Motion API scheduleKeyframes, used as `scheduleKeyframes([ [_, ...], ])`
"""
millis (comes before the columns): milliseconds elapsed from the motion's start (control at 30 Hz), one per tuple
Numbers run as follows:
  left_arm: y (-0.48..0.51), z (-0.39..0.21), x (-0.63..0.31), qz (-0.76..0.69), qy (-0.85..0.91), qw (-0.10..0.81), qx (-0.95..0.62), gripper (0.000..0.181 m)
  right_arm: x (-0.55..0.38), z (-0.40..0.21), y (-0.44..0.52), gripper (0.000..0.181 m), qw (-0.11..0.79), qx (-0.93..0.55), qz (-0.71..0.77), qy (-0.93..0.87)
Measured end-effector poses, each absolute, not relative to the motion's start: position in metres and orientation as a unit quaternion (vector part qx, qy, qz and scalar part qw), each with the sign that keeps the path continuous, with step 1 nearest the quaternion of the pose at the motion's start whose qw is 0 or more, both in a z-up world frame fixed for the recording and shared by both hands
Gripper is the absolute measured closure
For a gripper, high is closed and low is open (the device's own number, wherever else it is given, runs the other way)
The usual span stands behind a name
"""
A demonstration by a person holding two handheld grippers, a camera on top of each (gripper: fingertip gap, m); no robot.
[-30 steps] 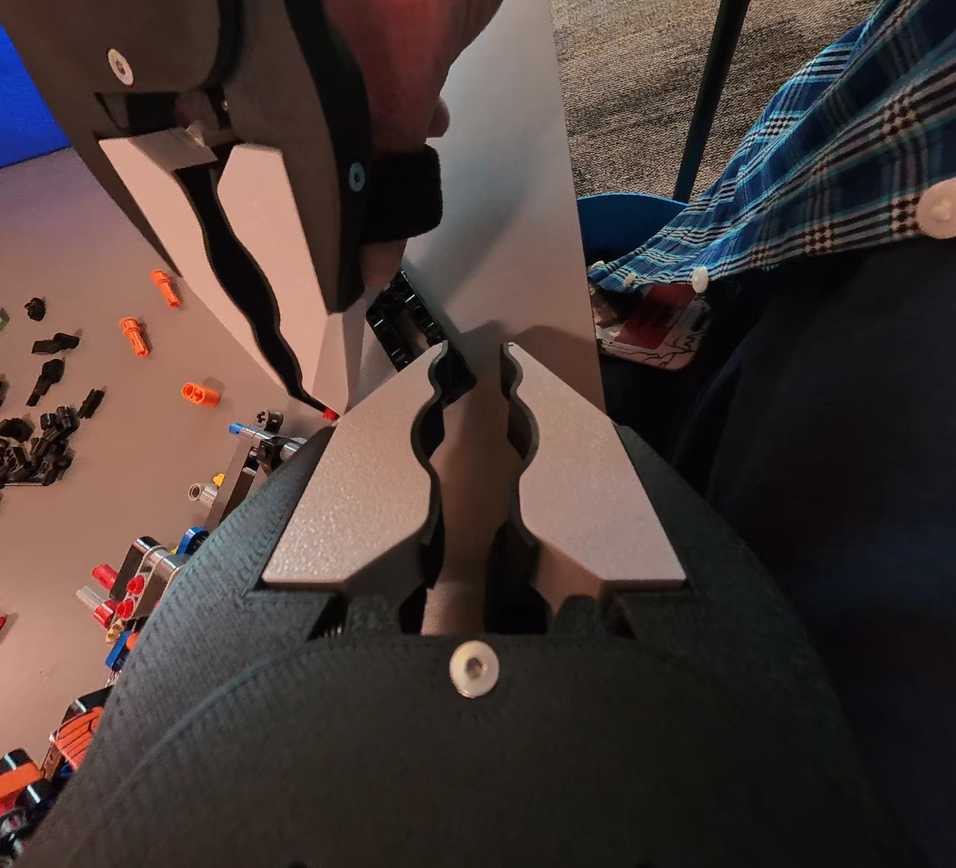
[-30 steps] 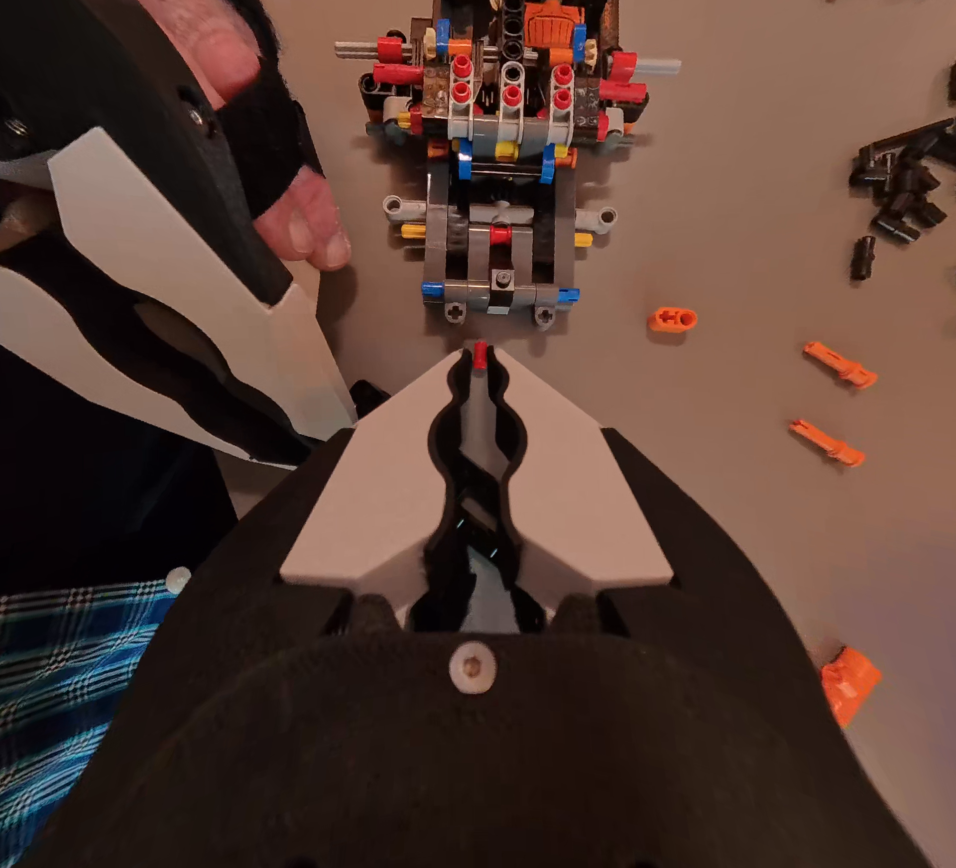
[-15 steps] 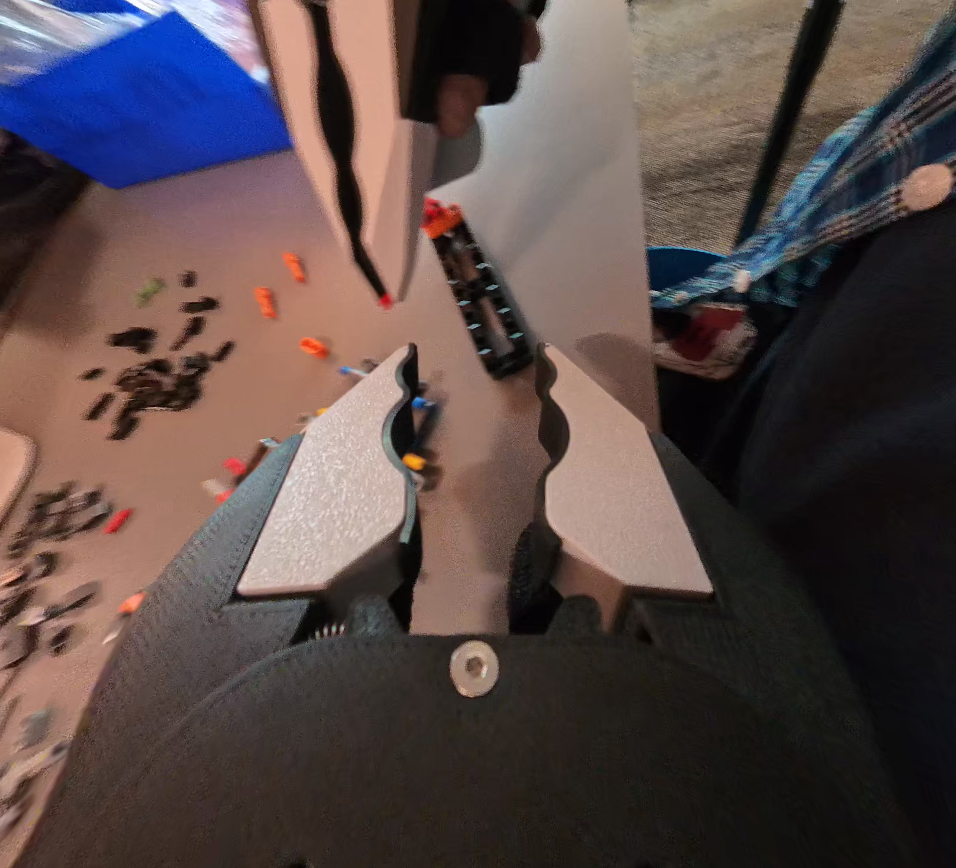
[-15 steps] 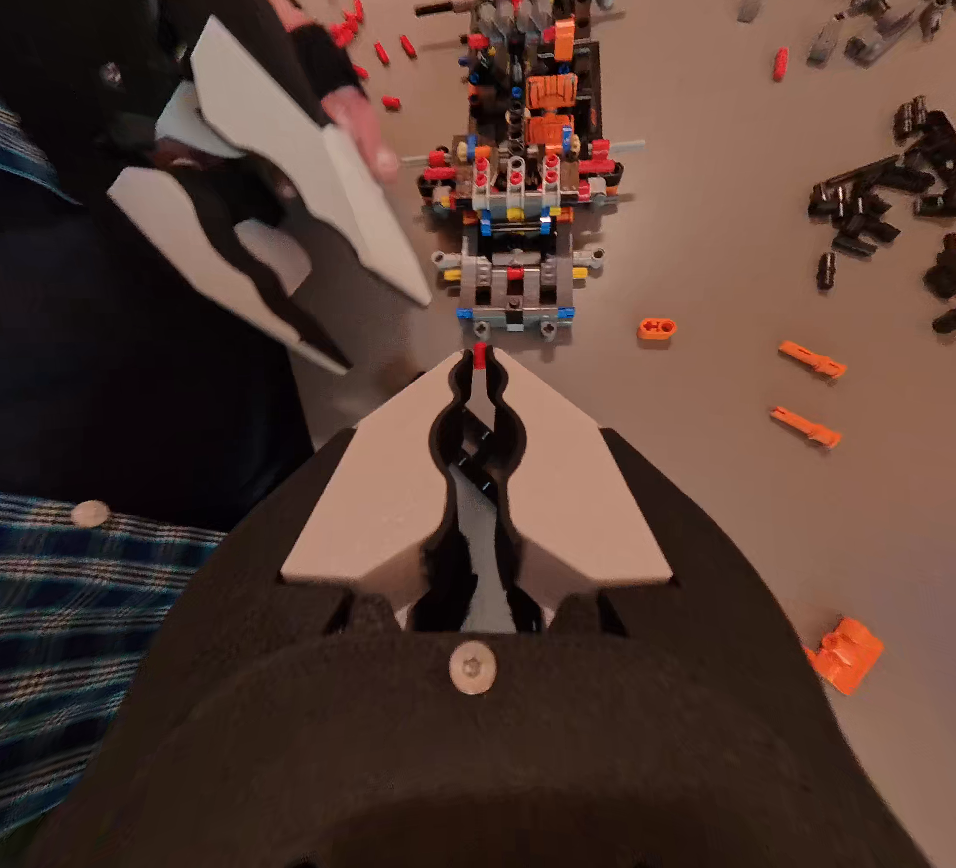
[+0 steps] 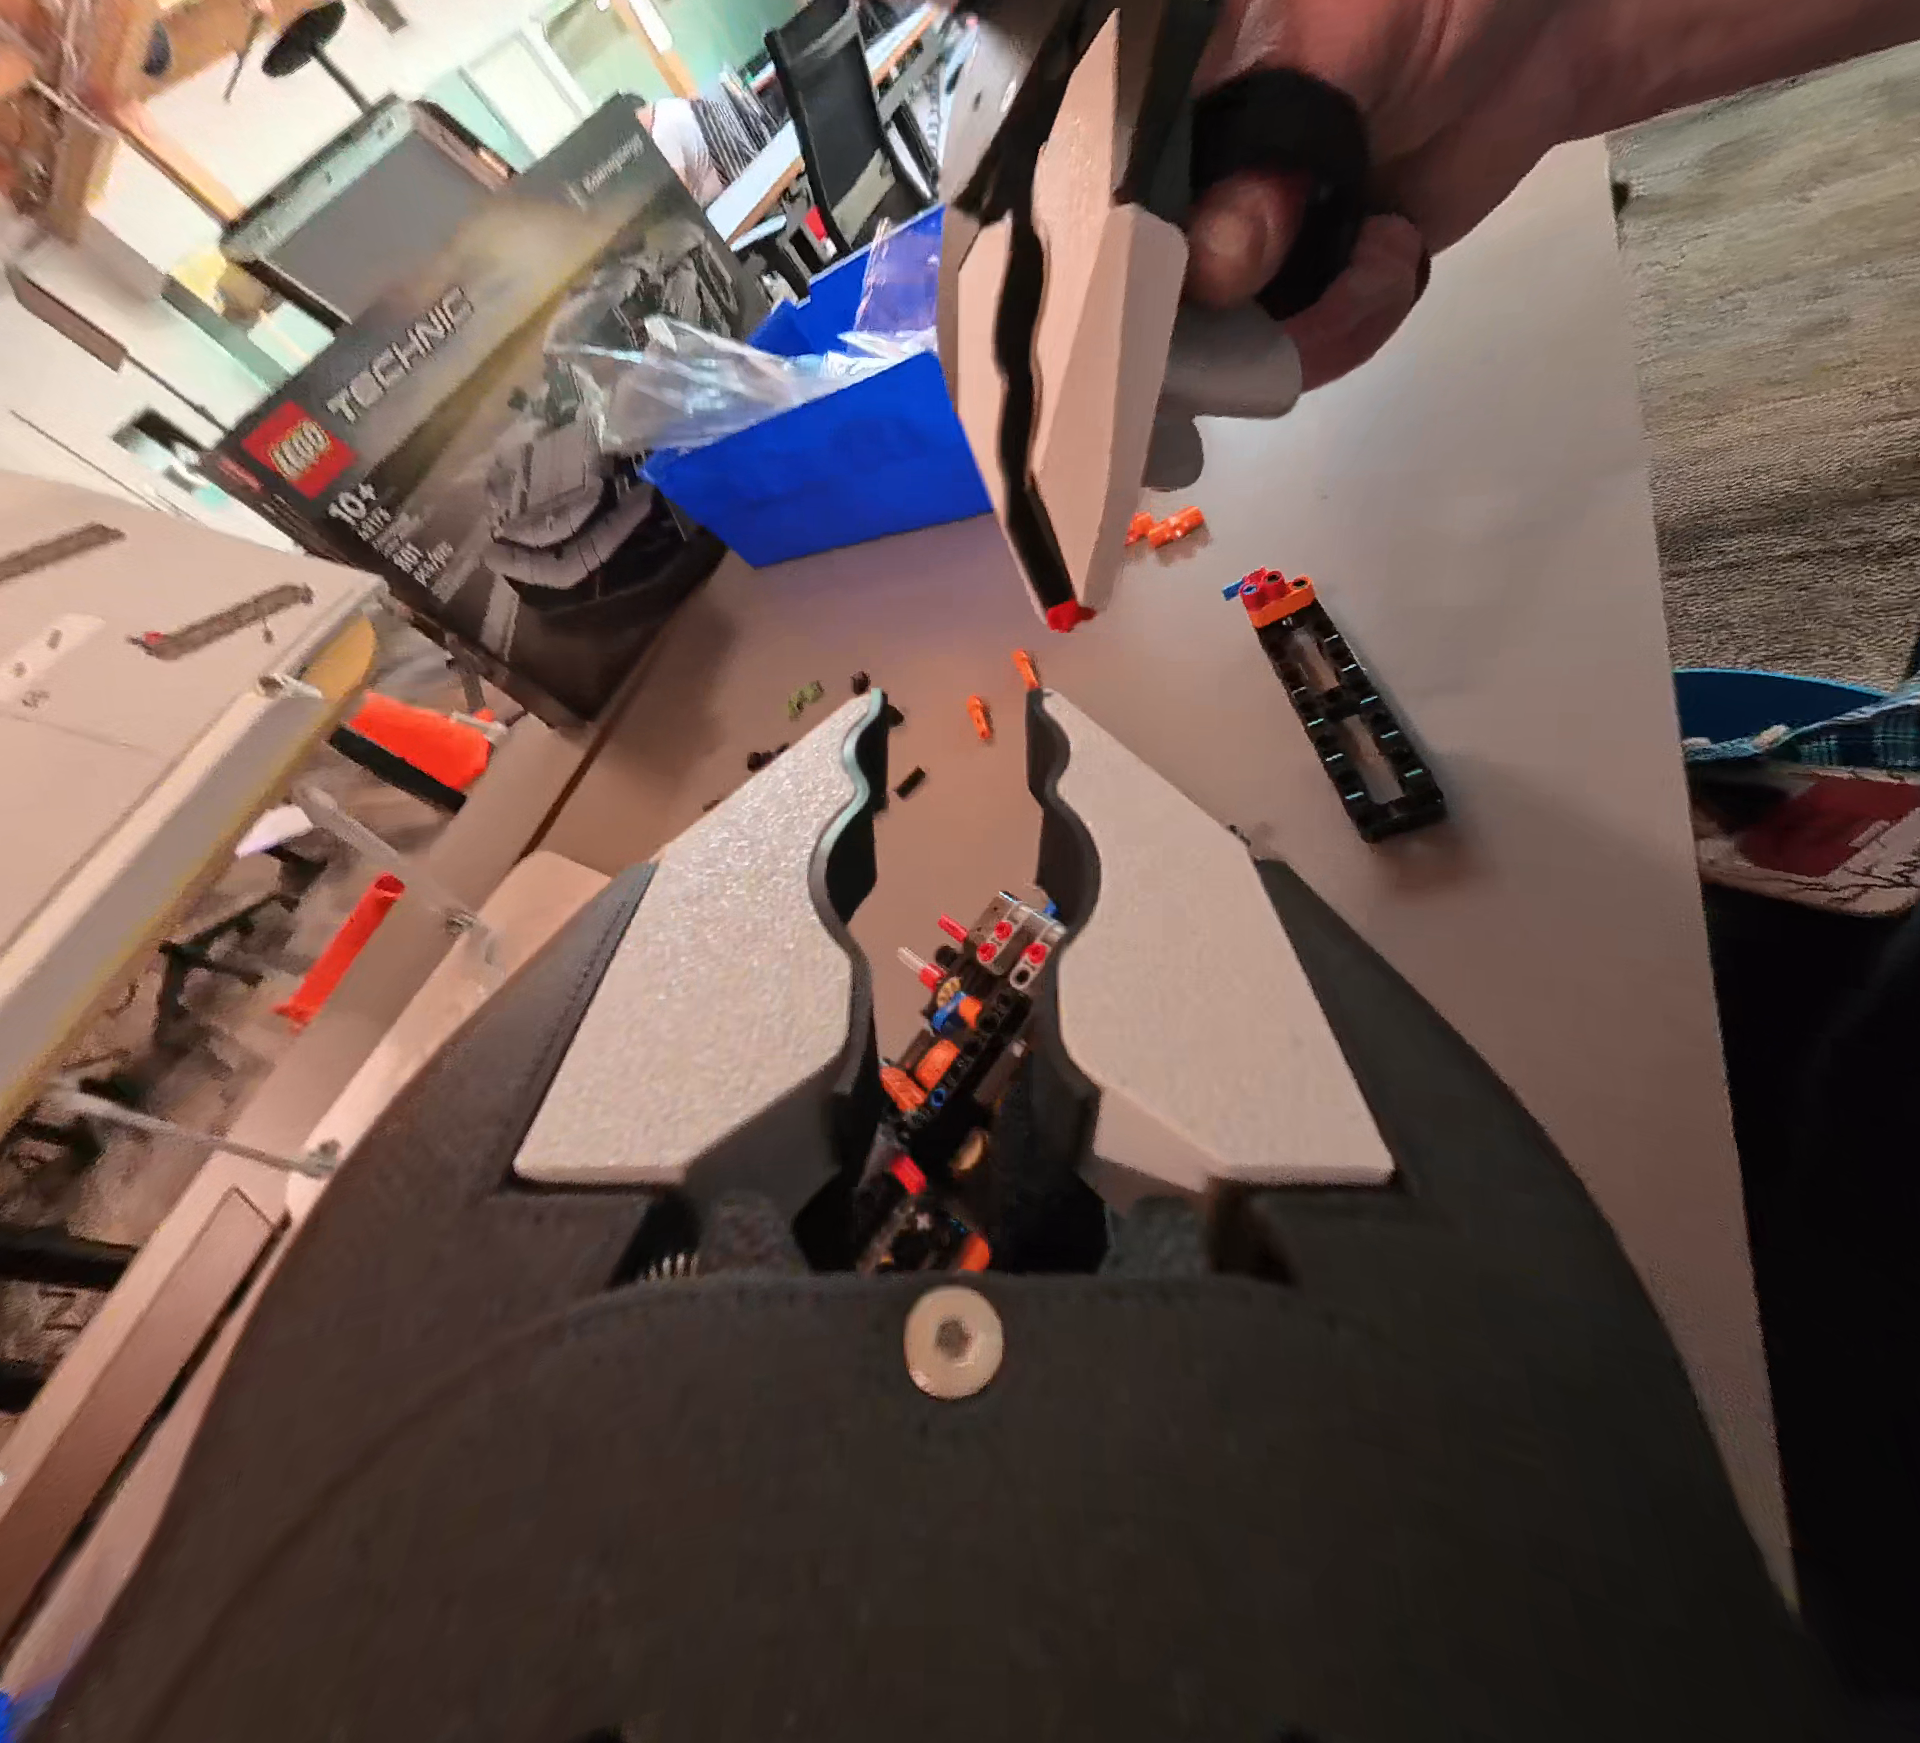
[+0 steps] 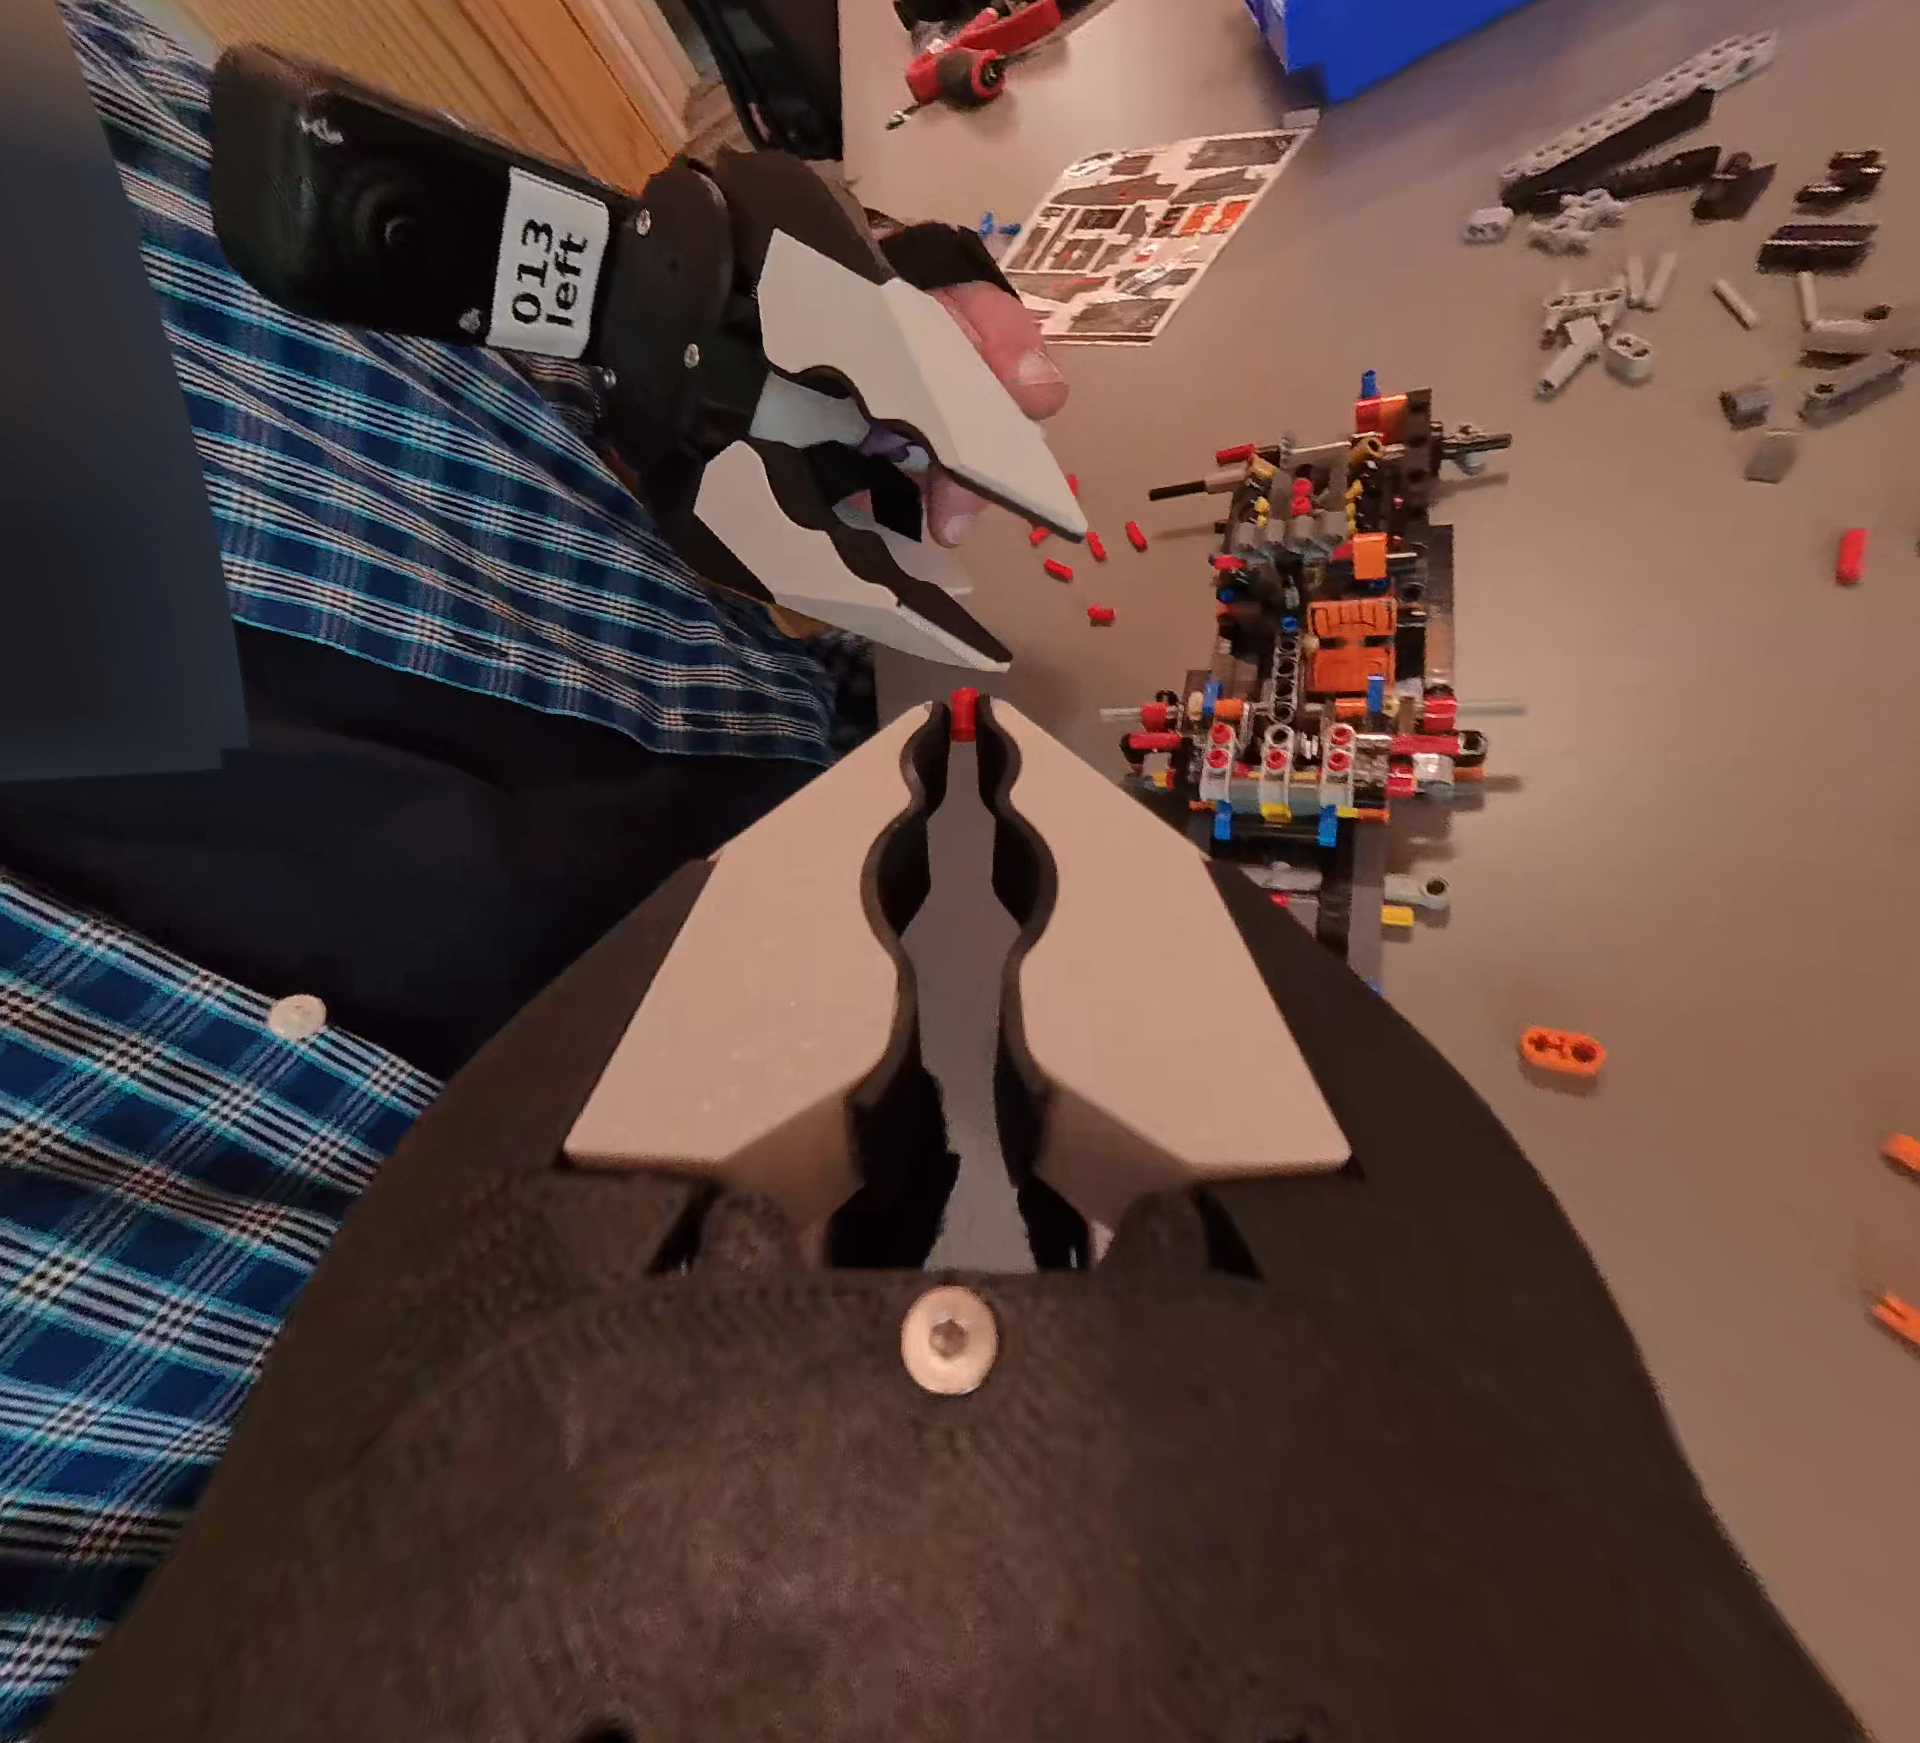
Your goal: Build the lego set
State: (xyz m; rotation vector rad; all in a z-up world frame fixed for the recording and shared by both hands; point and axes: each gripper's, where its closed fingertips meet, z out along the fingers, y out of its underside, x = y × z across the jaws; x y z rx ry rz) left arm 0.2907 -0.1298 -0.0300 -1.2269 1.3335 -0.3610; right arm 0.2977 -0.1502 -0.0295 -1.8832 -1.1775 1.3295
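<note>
My right gripper (image 6: 963, 706) is shut on a small red pin (image 6: 963, 719) that sticks out of its tips, held above the table edge. It also shows in the left wrist view (image 5: 1062, 597) with the red pin (image 5: 1066, 617) at its tips. My left gripper (image 5: 958, 706) is open and empty, above the part-built multicoloured lego model (image 5: 971, 1018), which shows between its fingers. In the right wrist view the left gripper (image 6: 1032, 590) hangs left of the model (image 6: 1340, 644). A black frame piece (image 5: 1351, 737) with an orange end lies on the table to the right.
Loose red pins (image 6: 1081, 550), grey and black parts (image 6: 1662, 291), orange pieces (image 6: 1562, 1049) and a sticker sheet (image 6: 1153, 239) lie around the model. A blue bin (image 5: 831, 457) and the set's box (image 5: 468, 488) stand at the back. The person's checked shirt (image 6: 416, 488) is at the left. The tips of both grippers are at nearly the same place.
Both grippers rose and tilted up from the table. My left gripper opened wider and swung from the black frame piece to over the model. My right gripper kept the red pin.
</note>
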Motion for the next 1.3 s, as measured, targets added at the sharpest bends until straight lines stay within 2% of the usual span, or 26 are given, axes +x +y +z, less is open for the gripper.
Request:
scheduleKeyframes([
  [333, -0.149, -0.028, 0.299, -0.170, 0.612, 0.604, -0.481, 0.160, 0.291, -0.024, -0.155, 0.179, 0.240, -0.683, 0.538, -0.432],
  [467, -0.153, -0.028, 0.302, -0.154, 0.626, 0.608, -0.464, 0.170, 0.288, -0.024, -0.157, 0.179, 0.222, -0.679, 0.552, -0.430],
  [800, -0.140, -0.035, 0.299, -0.070, 0.627, 0.612, -0.477, 0.174, 0.286, -0.030, -0.143, 0.179, 0.204, -0.707, 0.576, -0.355],
  [1033, -0.123, -0.038, 0.292, -0.028, 0.617, 0.603, -0.506, 0.178, 0.282, -0.030, -0.125, 0.179, 0.250, -0.721, 0.583, -0.278],
  [1300, -0.114, -0.039, 0.290, -0.067, 0.595, 0.589, -0.543, 0.178, 0.282, -0.029, -0.113, 0.178, 0.294, -0.716, 0.581, -0.253],
])
